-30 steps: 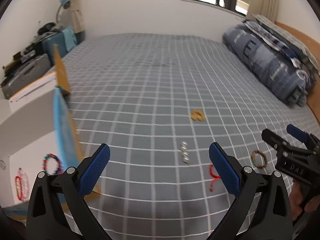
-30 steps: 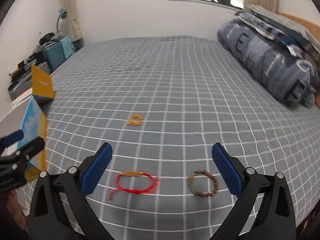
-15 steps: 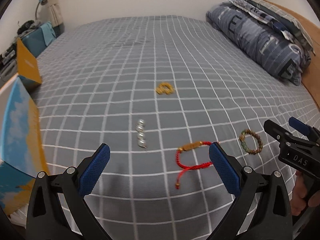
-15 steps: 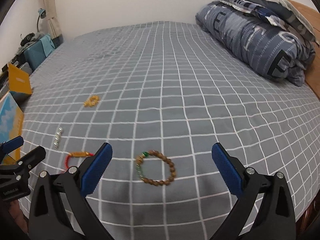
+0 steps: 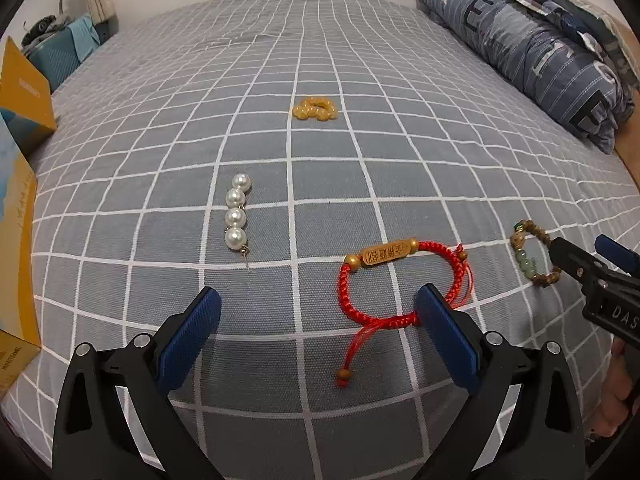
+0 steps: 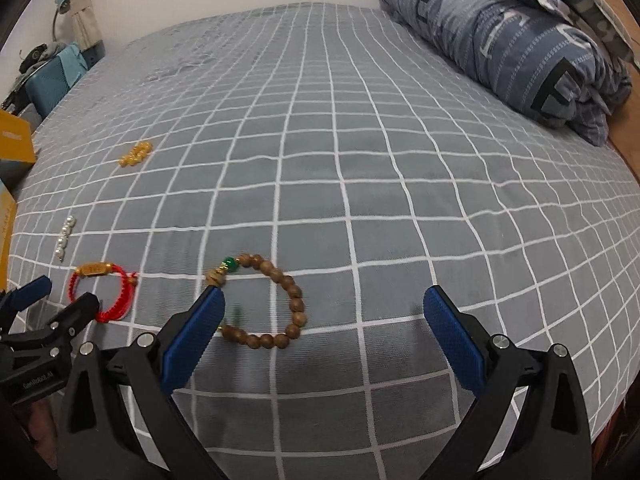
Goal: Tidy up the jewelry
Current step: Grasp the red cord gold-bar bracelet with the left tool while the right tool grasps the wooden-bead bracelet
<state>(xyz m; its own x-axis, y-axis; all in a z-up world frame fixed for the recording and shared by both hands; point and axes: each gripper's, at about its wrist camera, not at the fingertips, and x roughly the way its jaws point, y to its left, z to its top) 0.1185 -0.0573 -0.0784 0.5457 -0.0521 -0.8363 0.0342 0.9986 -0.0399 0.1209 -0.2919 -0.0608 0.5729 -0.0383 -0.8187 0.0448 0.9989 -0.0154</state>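
A red cord bracelet (image 5: 400, 276) with a gold bar lies on the grey checked bed; my open left gripper (image 5: 318, 334) hangs low over its near edge, the right finger touching the cord. A pearl strand (image 5: 237, 212) lies left of it and a yellow bead bracelet (image 5: 315, 109) farther back. A wooden bead bracelet (image 6: 266, 304) with a green bead lies just ahead of my open right gripper (image 6: 324, 330), near its left finger. The red bracelet (image 6: 102, 290), pearls (image 6: 65, 237) and yellow beads (image 6: 136, 153) also show in the right wrist view.
A yellow and blue cardboard box (image 5: 18, 216) stands at the bed's left edge. A folded blue duvet (image 6: 512, 36) lies along the far right. The bed's near edge runs just below both grippers. A bedside area with a teal bag (image 5: 60, 52) lies beyond the far left.
Both grippers have moved forward and down toward the bed. The left one swung right away from the box onto the red bracelet; the right one closed in on the wooden bracelet.
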